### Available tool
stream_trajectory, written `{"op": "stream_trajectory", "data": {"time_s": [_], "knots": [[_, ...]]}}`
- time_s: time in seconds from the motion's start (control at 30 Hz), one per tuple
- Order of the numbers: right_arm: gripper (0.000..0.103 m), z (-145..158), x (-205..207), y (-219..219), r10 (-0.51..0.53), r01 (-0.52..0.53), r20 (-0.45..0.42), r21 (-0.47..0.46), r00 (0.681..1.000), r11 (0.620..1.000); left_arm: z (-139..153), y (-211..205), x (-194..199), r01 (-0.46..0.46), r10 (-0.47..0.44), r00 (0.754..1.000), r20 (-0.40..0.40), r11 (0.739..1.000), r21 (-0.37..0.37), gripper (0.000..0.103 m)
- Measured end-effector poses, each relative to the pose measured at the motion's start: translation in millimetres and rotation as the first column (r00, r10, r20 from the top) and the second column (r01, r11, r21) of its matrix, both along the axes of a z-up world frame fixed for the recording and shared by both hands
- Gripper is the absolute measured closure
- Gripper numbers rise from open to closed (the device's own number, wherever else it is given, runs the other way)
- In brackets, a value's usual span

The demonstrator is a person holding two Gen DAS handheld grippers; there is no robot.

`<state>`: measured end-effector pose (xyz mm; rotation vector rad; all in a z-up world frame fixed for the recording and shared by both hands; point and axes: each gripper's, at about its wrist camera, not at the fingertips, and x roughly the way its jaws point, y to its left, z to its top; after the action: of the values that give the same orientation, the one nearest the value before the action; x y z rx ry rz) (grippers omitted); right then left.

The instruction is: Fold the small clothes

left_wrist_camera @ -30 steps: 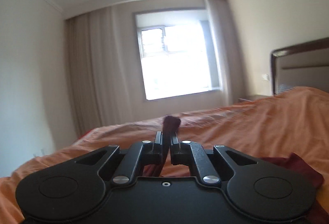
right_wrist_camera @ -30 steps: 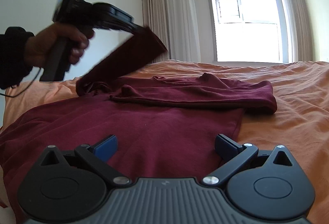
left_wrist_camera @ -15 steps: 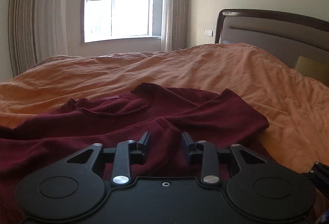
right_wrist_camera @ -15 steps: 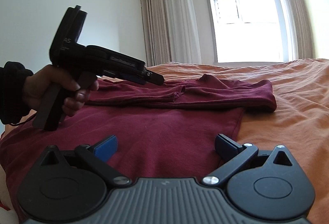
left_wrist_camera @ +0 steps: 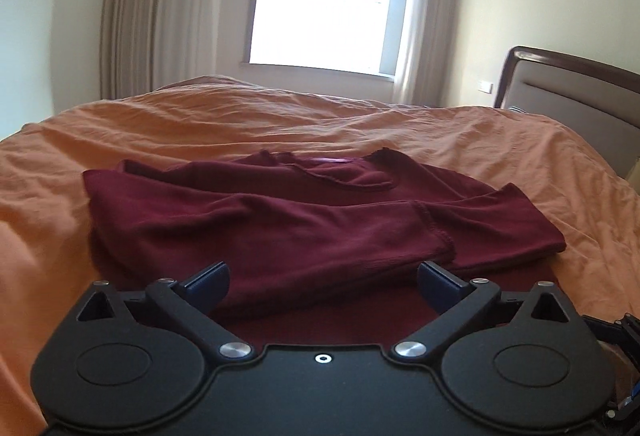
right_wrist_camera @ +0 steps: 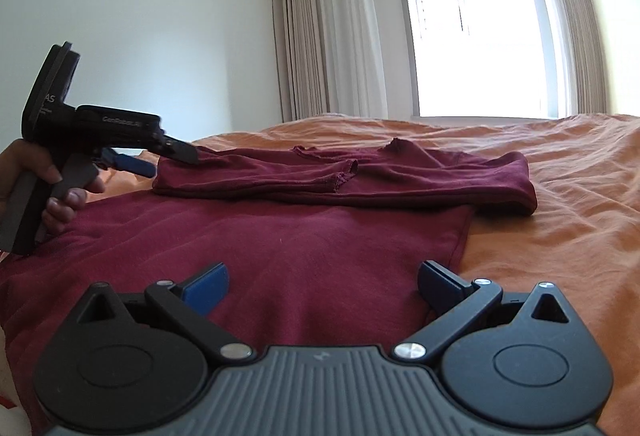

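A dark red long-sleeved shirt (right_wrist_camera: pixel 304 236) lies flat on the orange bedspread (right_wrist_camera: pixel 560 228), with both sleeves (right_wrist_camera: pixel 360 176) folded across its upper part. In the left wrist view the shirt (left_wrist_camera: pixel 304 228) lies just ahead of my left gripper (left_wrist_camera: pixel 324 278), which is open and empty, hovering over the cloth. The left gripper also shows in the right wrist view (right_wrist_camera: pixel 164 158), held by a hand at the shirt's left shoulder. My right gripper (right_wrist_camera: pixel 324 282) is open and empty above the shirt's lower body.
The bedspread (left_wrist_camera: pixel 200 124) covers the whole bed. A padded headboard (left_wrist_camera: pixel 576 104) stands at the right in the left wrist view. A bright window (right_wrist_camera: pixel 476 48) with curtains is on the far wall.
My left gripper let go of the sleeve it was carrying, laid it across the shirt, opened wide and drew back to the left. The right gripper has not moved.
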<state>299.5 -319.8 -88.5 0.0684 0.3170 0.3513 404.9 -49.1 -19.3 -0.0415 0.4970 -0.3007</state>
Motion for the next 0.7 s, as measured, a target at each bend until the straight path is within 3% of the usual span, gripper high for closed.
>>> {"op": "stream_trajectory", "data": {"time_s": [0.23, 0.4, 0.5, 0.6, 0.7], "knots": [[0.0, 38, 25, -4, 0.024, -0.024, -0.096, 0.001, 0.995, 1.0, 2, 78, 6, -0.182, 0.179, 0.982, -0.056, 0.982, -0.048, 0.001], [0.002, 62, 82, -4, 0.015, -0.006, -0.153, 0.053, 0.988, 0.999, 10, 122, 18, -0.209, 0.208, 0.977, -0.052, 0.978, -0.007, 0.001], [0.014, 66, 126, -4, 0.01, 0.011, -0.187, 0.109, 0.982, 0.994, 17, 143, 34, -0.211, 0.21, 0.976, -0.057, 0.977, -0.018, 0.001], [0.026, 61, 167, -1, -0.019, 0.052, -0.234, 0.136, 0.972, 0.989, 21, 159, 57, -0.21, 0.199, 0.975, -0.099, 0.972, -0.106, 0.004], [0.038, 52, 196, -1, -0.025, 0.081, -0.28, 0.192, 0.96, 0.978, 22, 172, 79, -0.235, 0.207, 0.967, -0.15, 0.95, -0.204, 0.009]]}}
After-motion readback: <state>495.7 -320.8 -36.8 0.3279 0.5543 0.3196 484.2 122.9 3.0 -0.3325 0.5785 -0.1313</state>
